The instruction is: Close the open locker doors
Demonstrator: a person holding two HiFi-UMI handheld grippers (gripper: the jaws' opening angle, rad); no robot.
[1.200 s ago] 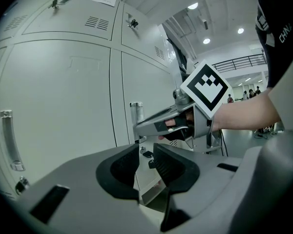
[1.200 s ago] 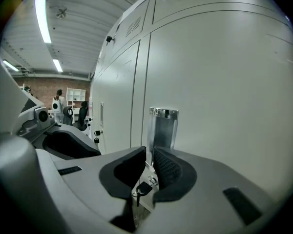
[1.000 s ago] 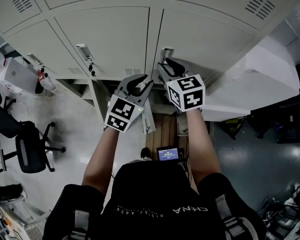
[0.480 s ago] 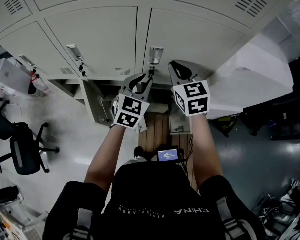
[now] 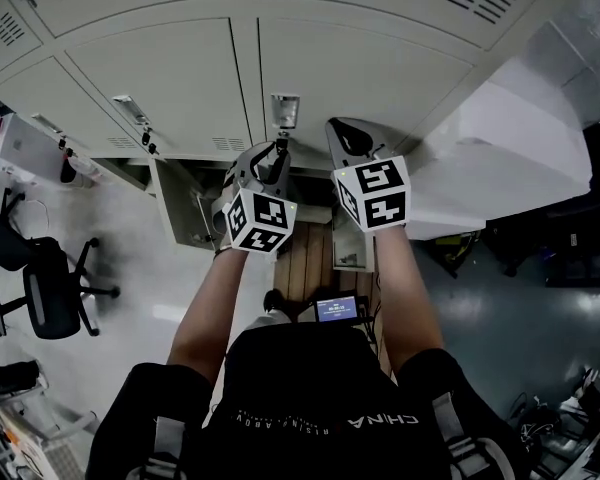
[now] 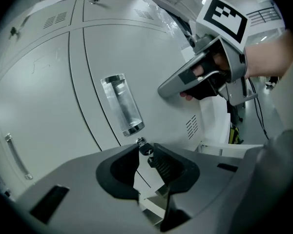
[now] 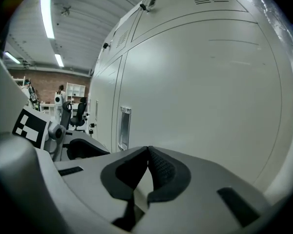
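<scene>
Grey locker doors (image 5: 170,78) fill the top of the head view, and the ones in front of me are closed. A chrome recessed handle (image 6: 121,104) sits on the door (image 6: 151,57) ahead, with a small key (image 6: 141,143) in the lock just under it. My left gripper (image 6: 145,150) points at that key, its jaws a narrow gap apart and the key at their tips. My right gripper (image 5: 342,136) is shut with nothing in it, its nose close against the door (image 7: 200,91) right of the handle. Lower left, a bottom locker (image 5: 175,203) stands open, its door (image 5: 208,218) swung out.
A white wrapped block (image 5: 510,158) juts out on the right beside the lockers. A black office chair (image 5: 50,293) stands on the floor at left. Wooden boards (image 5: 305,268) and a small lit screen (image 5: 335,308) lie below my arms. Another small door (image 5: 348,243) hangs out under the right gripper.
My left gripper has dropped and swung in under the handle, towards the key. The right gripper has shifted from the handle to the door face on its right. Both jaws look unchanged.
</scene>
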